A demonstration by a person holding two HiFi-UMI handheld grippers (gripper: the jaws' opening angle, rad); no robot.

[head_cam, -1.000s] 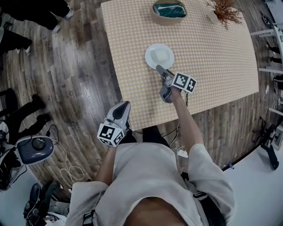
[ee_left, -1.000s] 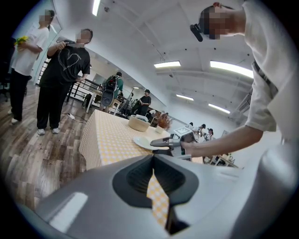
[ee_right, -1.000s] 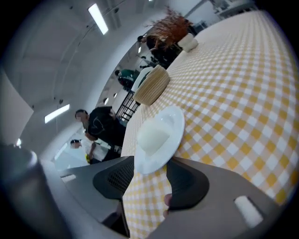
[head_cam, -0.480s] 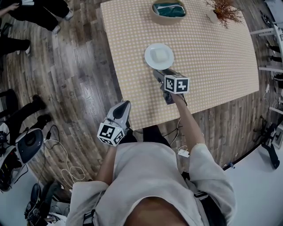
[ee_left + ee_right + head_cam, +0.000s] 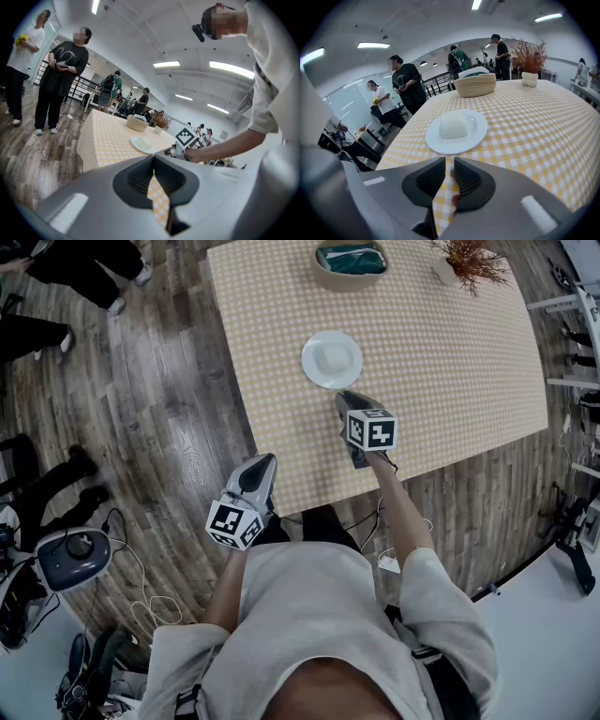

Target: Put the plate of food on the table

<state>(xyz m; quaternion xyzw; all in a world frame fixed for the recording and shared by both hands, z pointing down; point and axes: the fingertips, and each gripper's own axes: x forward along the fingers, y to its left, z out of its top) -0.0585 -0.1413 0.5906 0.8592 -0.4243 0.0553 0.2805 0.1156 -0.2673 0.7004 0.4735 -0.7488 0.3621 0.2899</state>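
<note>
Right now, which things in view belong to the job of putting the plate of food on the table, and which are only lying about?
Job:
- plate, already on the table
- food on it
- right gripper, empty, jaws just closing, short of the plate

Lying about:
- basket
- potted plant

A dark wood-plank floor (image 5: 159, 381) runs beneath a white ceiling (image 5: 136, 33) lit by long fluorescent strip lights (image 5: 166, 63).
</note>
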